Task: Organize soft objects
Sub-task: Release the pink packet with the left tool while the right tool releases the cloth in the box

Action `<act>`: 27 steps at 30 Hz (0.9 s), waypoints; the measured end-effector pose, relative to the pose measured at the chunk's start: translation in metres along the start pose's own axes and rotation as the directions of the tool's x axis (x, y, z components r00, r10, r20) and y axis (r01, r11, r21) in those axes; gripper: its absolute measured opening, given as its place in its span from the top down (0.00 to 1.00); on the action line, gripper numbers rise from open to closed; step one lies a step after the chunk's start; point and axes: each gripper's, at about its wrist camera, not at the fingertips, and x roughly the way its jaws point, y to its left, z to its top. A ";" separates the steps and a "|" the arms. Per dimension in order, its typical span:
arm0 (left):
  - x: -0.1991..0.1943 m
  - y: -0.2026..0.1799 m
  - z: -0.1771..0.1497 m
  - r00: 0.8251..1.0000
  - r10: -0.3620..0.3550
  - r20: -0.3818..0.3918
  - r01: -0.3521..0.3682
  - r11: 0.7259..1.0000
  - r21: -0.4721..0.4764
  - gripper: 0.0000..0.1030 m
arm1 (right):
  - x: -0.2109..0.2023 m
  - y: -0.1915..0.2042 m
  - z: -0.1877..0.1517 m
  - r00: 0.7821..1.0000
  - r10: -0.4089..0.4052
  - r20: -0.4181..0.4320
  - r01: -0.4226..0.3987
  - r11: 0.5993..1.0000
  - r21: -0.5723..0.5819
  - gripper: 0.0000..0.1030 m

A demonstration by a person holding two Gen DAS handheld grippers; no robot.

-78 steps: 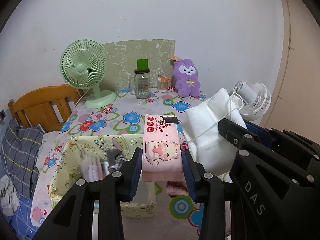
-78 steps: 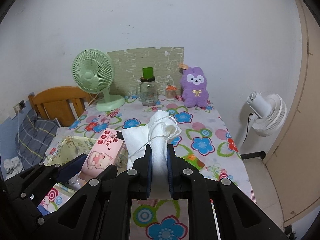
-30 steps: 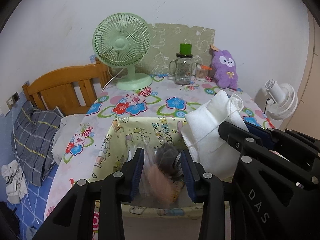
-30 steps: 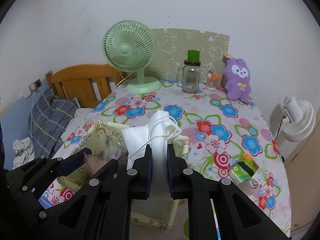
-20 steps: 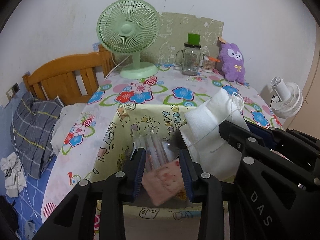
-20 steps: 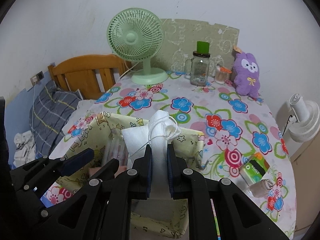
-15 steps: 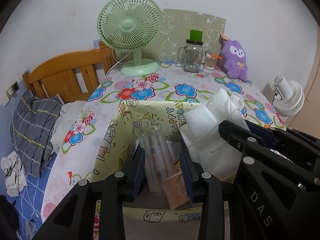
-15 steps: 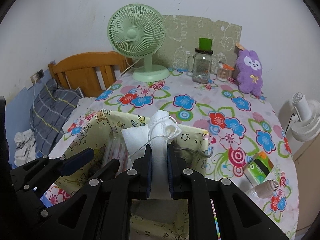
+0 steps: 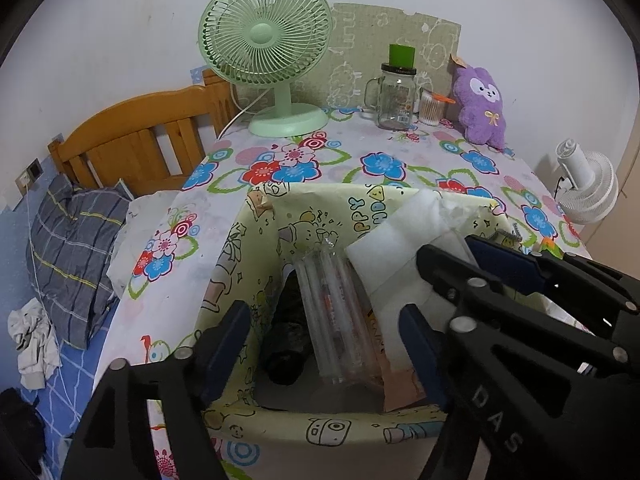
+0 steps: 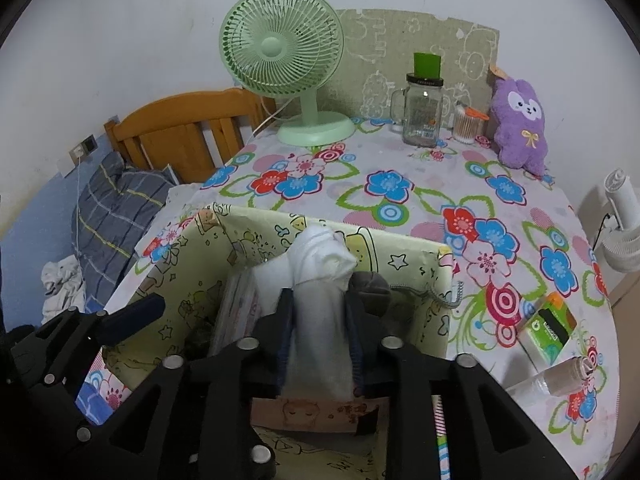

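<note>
Since a second ago you've lowered both claws over the bin point(image 9: 256, 236), and the pink pack point(image 9: 400, 376) has left your left claw point(image 9: 326, 334); it now lies inside the bin, at its near wall. That claw's jaws are opening wide with nothing pressed between them. Your right claw point(image 10: 318, 334) is opening too, the white bag point(image 10: 320, 300) between its jaws and hanging into the bin. Beside the bag, inside the bin, lies a clear pack point(image 9: 336, 320). The bin sits at the counter's point(image 10: 420, 184) near edge.
</note>
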 end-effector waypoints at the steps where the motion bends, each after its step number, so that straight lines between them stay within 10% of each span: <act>1: 0.000 0.000 0.000 1.000 0.002 0.000 -0.002 1.000 0.000 0.20 | 0.001 0.000 0.000 1.000 -0.001 -0.002 0.001 1.000 0.000 0.57; 10: -0.002 0.000 -0.003 1.000 0.030 0.005 -0.030 1.000 -0.007 0.13 | -0.001 0.001 -0.003 1.000 -0.020 0.008 0.020 1.000 -0.002 0.20; 27: -0.028 -0.012 -0.004 0.997 0.029 0.069 -0.028 1.000 -0.008 0.06 | -0.037 -0.006 -0.002 0.993 -0.077 0.093 0.080 0.997 -0.024 0.14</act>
